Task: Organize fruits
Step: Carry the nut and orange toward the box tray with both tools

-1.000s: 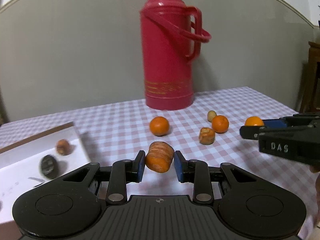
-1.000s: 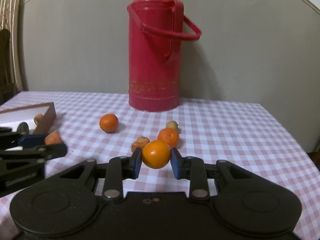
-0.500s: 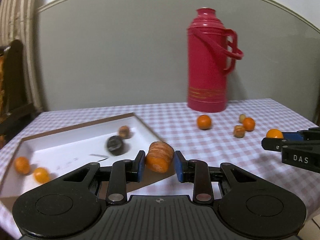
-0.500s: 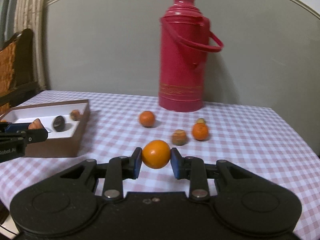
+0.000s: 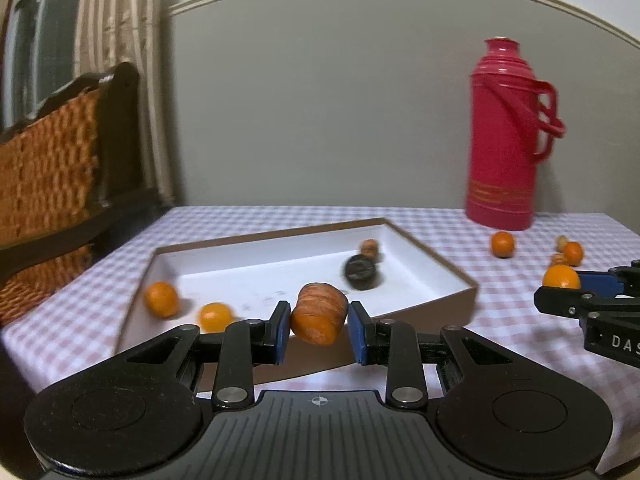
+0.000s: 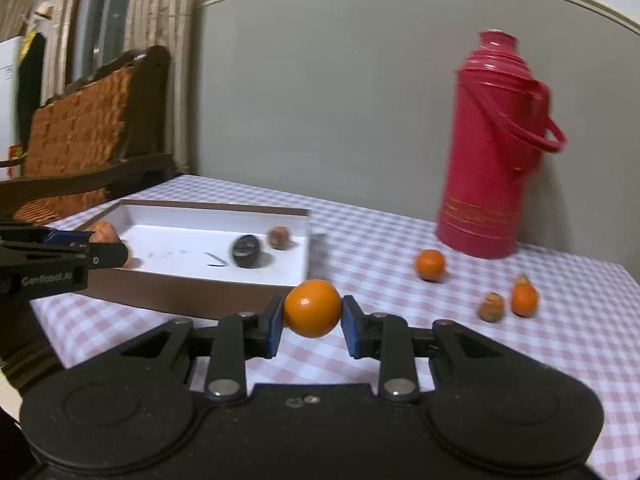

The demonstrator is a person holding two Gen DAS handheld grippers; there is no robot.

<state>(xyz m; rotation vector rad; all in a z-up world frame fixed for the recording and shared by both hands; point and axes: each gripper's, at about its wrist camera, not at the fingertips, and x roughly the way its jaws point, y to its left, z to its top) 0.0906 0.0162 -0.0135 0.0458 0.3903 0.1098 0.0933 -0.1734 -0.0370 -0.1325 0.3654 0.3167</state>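
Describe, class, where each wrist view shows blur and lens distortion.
Left wrist view: the oranges in the box and the dark fruit are smeared; the wall trim bows into an arc. Right wrist view: the red thermos looks soft-edged, while the gripped orange stays sharp.

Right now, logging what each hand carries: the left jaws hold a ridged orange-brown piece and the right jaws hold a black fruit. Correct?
Not quite. The right gripper holds a round orange fruit, as the right wrist view shows; the black fruit lies in the box. The left gripper does hold the ridged orange-brown piece.
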